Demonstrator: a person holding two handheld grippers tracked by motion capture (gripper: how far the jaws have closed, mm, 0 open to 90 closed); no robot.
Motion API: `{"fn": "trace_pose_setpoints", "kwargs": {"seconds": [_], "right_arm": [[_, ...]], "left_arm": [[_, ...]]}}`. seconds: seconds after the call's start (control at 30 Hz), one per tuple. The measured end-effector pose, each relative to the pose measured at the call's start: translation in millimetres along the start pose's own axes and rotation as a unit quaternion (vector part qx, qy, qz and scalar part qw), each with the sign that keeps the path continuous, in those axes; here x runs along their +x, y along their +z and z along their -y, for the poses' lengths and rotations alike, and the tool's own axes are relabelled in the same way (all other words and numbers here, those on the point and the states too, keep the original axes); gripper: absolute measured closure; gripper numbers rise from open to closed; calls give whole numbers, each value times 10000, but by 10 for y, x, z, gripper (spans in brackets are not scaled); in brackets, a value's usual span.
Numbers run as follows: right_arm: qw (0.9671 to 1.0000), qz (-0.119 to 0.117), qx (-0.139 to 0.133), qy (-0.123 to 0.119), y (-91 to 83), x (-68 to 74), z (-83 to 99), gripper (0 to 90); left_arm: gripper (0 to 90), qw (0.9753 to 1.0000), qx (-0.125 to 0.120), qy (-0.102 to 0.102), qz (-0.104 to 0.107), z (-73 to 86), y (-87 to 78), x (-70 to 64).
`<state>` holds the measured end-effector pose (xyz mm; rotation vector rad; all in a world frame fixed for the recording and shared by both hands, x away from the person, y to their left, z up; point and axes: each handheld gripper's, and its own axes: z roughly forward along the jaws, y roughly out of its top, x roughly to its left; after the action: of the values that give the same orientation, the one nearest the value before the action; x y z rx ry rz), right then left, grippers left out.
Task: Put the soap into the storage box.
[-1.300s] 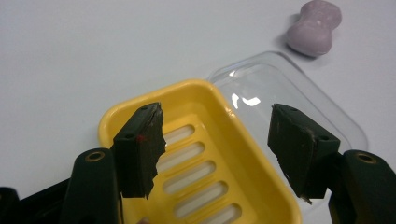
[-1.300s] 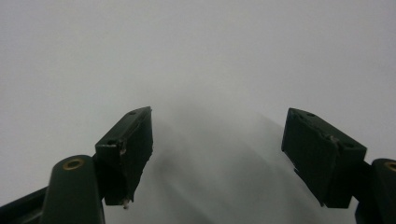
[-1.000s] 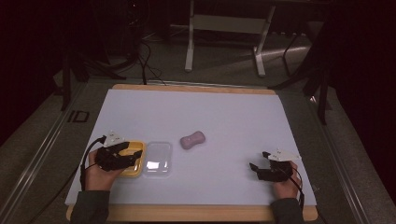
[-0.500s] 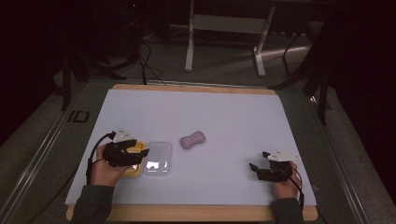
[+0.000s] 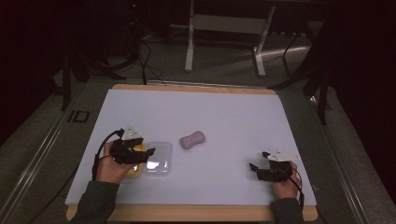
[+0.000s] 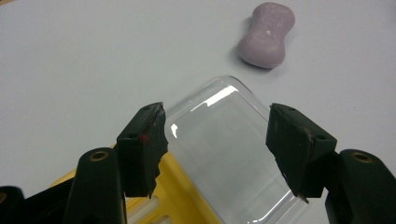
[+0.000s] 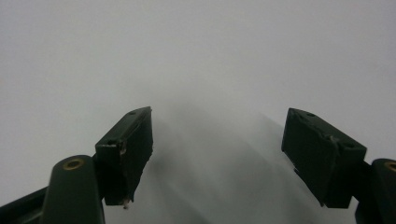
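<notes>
White sheet over a wood-edged table (image 5: 196, 88). Clear lid (image 5: 157, 157) lies flat near the front-left, long axis running front-to-back, touching the yellow tray (image 5: 134, 171) on its left. Left gripper (image 5: 147, 152) hovers over tray and lid — jaws spread, grasping nothing; hand low, pointing right. Left gripper view adds the lid between the jaws and the purple soap (image 6: 267, 34) beyond, waisted. Right gripper (image 5: 259, 160) rests front-right, jaws parted — over bare sheet.

This looks like a lab or recording studio set up for data capture. A white-topped table (image 5: 233, 116) with a wooden rim stands on dark carpet; beyond it are grey metal stand legs (image 5: 224, 44), loose cables (image 5: 144, 60) and black curtains (image 5: 359, 70).
</notes>
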<state>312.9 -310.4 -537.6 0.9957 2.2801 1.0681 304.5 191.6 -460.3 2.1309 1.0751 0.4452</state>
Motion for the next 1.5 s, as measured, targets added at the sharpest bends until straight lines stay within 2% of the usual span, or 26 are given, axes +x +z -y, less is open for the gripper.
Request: {"fn": "trace_pose_setpoints", "kwargs": {"seconds": [0.37,0.5,0.9,1.23,1.5], "right_arm": [[10000,8,-3,-4,-3,0,0,245],[10000,6,-5,-2,-3,0,0,245],[10000,3,6,-7,-3,1,-1,245],[10000,2,5,-7,-3,3,-1,245],[10000,5,-3,-15,-4,3,0,245]], "left_arm": [[380,9998,78,156,91,-89,97,-37],[380,9995,123,273,108,-137,138,-60],[378,9979,237,565,198,-310,228,-143],[375,9968,315,691,255,-422,303,-179],[373,9950,465,830,318,-490,396,-228]]}}
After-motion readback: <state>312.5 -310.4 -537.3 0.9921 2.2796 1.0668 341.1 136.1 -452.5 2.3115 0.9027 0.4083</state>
